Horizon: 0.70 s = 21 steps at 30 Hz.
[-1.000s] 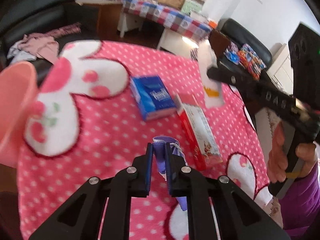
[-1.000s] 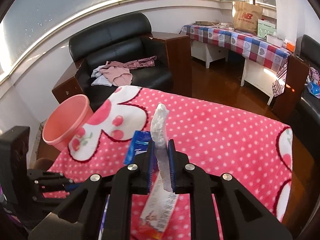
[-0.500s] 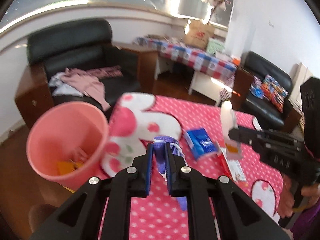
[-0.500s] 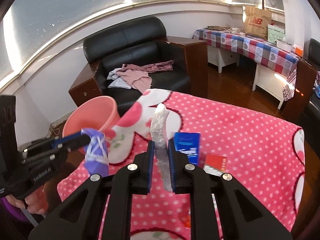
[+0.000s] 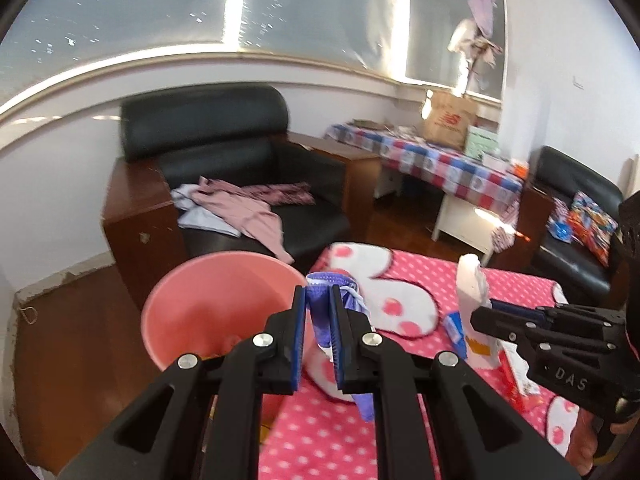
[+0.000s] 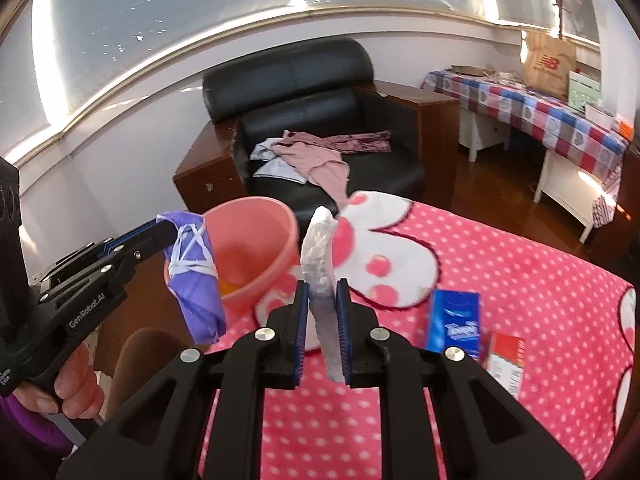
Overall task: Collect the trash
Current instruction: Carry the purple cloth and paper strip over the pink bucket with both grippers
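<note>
My left gripper (image 5: pixel 318 300) is shut on a folded purple face mask (image 5: pixel 320 312), which hangs at the near rim of the pink bin (image 5: pixel 208 308). The mask (image 6: pixel 196 272) and left gripper (image 6: pixel 164 236) also show in the right wrist view, beside the bin (image 6: pixel 256 248). My right gripper (image 6: pixel 322 292) is shut on a thin white wrapper (image 6: pixel 318 256) held upright above the pink polka-dot table, right of the bin. The wrapper (image 5: pixel 472 300) and right gripper (image 5: pixel 480 320) show in the left wrist view. Orange trash lies in the bin.
A blue tissue pack (image 6: pixel 454 320) and a red-and-white box (image 6: pixel 506 360) lie on the pink polka-dot cloth (image 6: pixel 520 272). A black armchair (image 6: pixel 316 120) with clothes stands behind the bin. A checkered table (image 6: pixel 540 112) stands at the far right.
Both grippers have swung left and lifted from over the table toward the pink bin, each keeping its hold. The mask now hangs at the bin's rim.
</note>
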### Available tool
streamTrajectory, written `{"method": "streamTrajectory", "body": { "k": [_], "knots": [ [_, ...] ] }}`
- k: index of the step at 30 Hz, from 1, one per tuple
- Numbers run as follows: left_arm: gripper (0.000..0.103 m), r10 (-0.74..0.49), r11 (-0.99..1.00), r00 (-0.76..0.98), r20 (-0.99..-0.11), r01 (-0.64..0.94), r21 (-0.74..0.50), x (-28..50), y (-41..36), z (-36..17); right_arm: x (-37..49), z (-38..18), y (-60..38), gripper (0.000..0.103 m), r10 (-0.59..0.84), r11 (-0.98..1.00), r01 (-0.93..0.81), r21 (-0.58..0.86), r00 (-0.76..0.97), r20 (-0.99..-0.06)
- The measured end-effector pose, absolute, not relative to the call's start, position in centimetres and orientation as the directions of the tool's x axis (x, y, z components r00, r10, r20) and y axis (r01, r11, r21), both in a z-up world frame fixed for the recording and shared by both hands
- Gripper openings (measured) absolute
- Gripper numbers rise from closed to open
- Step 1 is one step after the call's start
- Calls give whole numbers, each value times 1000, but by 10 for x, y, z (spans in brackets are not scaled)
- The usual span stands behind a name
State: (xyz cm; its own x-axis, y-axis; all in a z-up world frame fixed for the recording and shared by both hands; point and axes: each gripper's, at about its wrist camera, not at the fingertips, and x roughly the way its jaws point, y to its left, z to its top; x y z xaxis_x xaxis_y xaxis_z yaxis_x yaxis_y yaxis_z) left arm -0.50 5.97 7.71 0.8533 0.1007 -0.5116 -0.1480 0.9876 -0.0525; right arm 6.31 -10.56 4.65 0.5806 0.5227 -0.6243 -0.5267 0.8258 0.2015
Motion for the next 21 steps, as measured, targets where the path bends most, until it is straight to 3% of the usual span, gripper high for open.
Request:
{"method": "streamTrajectory", "body": {
  "k": [10,21],
  "knots": [
    [11,234,963,860,-454,-270,-15,-17,100,84,68,54,-54,14,568,783,-589,198,550,-612],
    [11,292,931,824,-485,-360,-51,-13,148,69,78,47,-5,14,588,751,-632,192,506,-631]
  ]
}}
